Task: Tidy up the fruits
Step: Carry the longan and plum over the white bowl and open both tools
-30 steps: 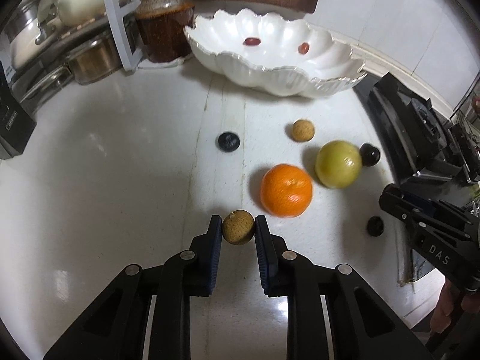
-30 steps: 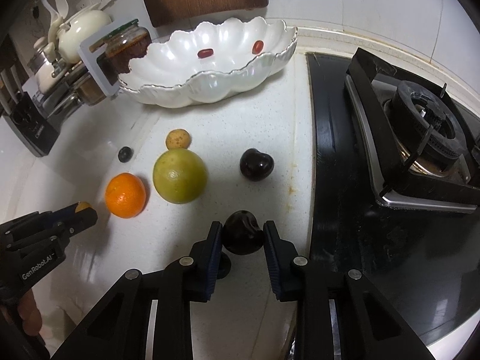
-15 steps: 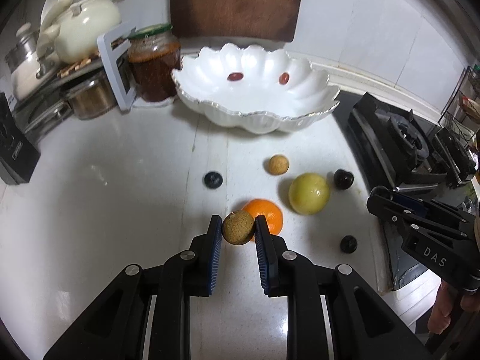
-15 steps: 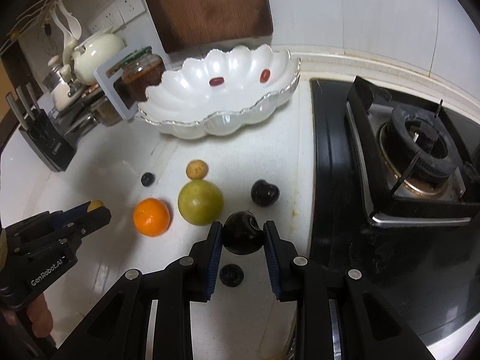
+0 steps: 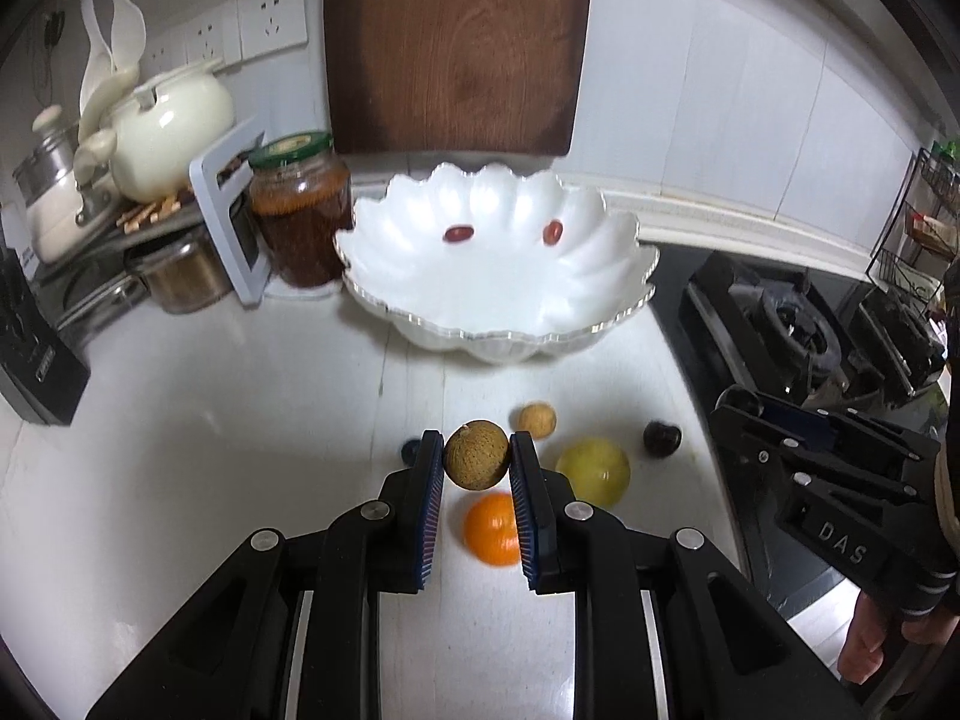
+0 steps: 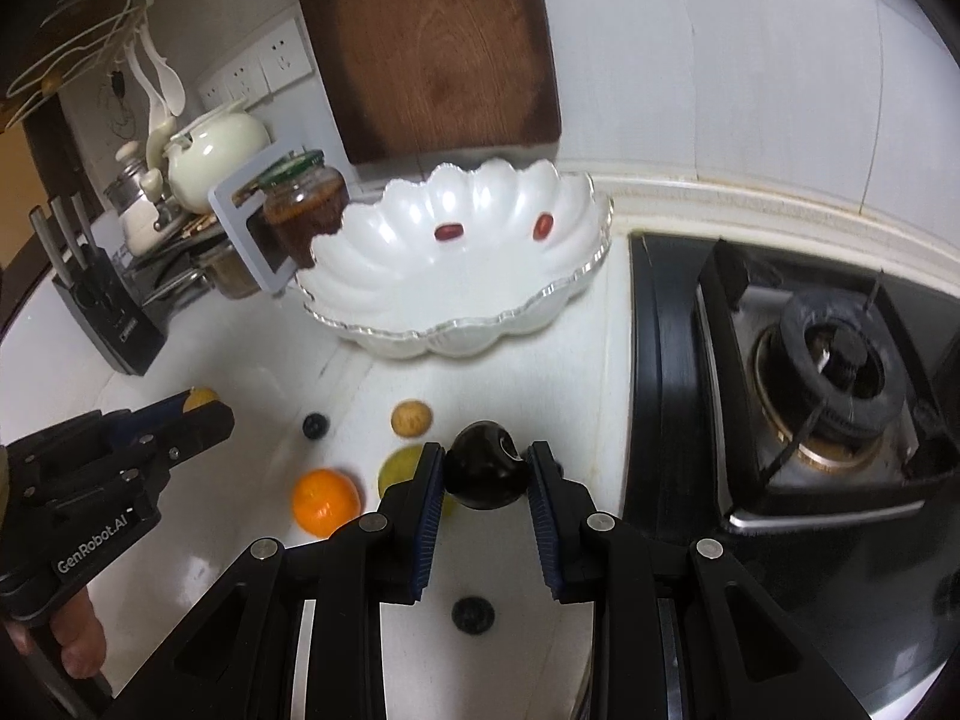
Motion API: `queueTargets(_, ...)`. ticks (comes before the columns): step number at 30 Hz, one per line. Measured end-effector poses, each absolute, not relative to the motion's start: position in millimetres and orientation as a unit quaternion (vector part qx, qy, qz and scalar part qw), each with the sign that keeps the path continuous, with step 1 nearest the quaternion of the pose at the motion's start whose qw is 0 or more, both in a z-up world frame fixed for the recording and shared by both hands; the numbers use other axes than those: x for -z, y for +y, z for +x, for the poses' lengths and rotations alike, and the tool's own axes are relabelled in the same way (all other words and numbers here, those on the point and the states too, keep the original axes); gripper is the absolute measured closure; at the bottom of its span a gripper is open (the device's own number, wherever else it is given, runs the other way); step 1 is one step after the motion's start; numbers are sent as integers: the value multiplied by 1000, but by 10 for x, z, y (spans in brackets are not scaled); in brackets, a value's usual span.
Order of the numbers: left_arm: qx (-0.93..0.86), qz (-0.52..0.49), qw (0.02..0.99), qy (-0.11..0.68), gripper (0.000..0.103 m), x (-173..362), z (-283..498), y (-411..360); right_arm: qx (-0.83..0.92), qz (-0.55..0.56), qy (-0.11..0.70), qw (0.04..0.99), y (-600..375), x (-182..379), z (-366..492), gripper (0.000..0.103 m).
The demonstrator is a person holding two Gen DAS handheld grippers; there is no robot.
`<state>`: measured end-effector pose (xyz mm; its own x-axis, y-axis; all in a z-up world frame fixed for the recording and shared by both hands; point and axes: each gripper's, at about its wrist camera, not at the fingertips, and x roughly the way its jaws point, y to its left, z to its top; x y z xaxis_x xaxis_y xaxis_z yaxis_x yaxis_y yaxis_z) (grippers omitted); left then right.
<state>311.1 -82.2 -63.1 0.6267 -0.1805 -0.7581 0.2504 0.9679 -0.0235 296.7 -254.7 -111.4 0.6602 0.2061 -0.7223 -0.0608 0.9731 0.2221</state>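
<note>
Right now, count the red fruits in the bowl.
2. Both lie in the white bowl, apart: one near the middle, the other to its right. None seems hidden.

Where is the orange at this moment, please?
The orange lies on the white counter, low in the left wrist view, just behind the left gripper, beside the yellow-green fruit.

The light is dim and soft. The white counter (image 5: pixel 180 432) shows glare; the fruits look blurred, perhaps from motion. Fisheye edges bend and go dark.
</note>
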Motion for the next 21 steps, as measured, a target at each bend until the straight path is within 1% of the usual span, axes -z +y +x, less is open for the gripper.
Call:
queueTargets(9, 120, 38, 916, 382, 80, 424, 3243, -839, -72, 78, 377, 920, -2522, 943, 3078, 74)
queueTargets(21, 132, 33, 926, 351, 80, 174, 3462, -878, -69, 66, 325, 941, -2478, 570, 3264, 74)
